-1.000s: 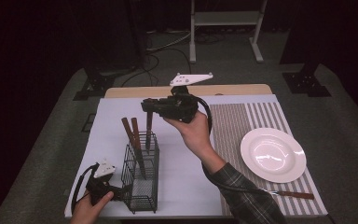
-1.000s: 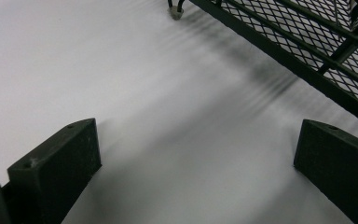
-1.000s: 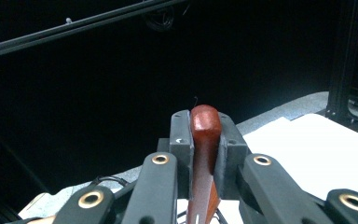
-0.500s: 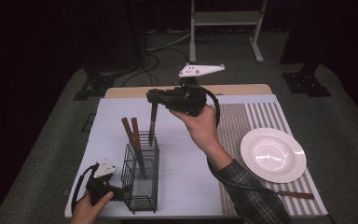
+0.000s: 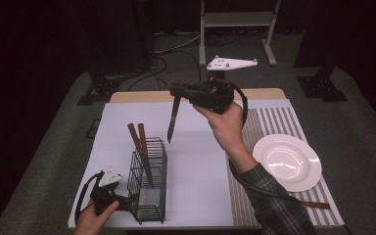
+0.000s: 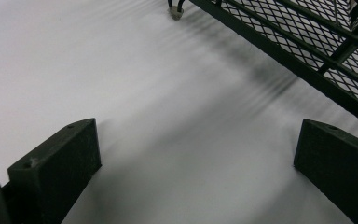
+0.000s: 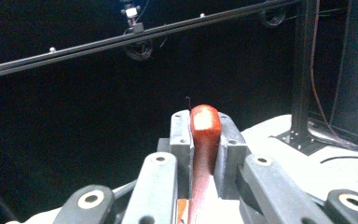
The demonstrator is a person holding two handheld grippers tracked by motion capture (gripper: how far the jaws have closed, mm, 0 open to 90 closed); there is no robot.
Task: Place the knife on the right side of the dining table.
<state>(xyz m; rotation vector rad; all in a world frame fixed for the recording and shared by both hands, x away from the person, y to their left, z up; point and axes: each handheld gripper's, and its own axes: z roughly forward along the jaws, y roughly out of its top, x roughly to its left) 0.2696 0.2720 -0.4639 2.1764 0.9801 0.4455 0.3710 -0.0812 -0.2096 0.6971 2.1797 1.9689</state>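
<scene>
My right gripper [image 5: 177, 91] is held level high over the white mat, shut on the red-brown wooden handle [image 7: 205, 133] of a utensil [image 5: 173, 120]. The utensil hangs straight down, its dark lower end in the air above the mat and behind the black wire basket [image 5: 149, 211]. Two more wooden-handled utensils [image 5: 141, 144] stand tilted in that basket. My left gripper [image 5: 121, 201] rests on the mat at the basket's left side, near the table's front edge. Its jaws stand wide open on bare mat [image 6: 196, 163], and the basket's mesh wall [image 6: 307, 42] lies just ahead of them.
A white plate [image 5: 286, 161] sits on the striped placemat [image 5: 274, 122] at the right. Another wooden-handled utensil [image 5: 313, 204] lies on that mat near the front edge, in front of the plate. The white mat [image 5: 196, 166] covers the table's middle and left.
My right gripper has risen and shifted to the right, carrying the hanging utensil higher and farther from the basket. The left gripper has stayed put.
</scene>
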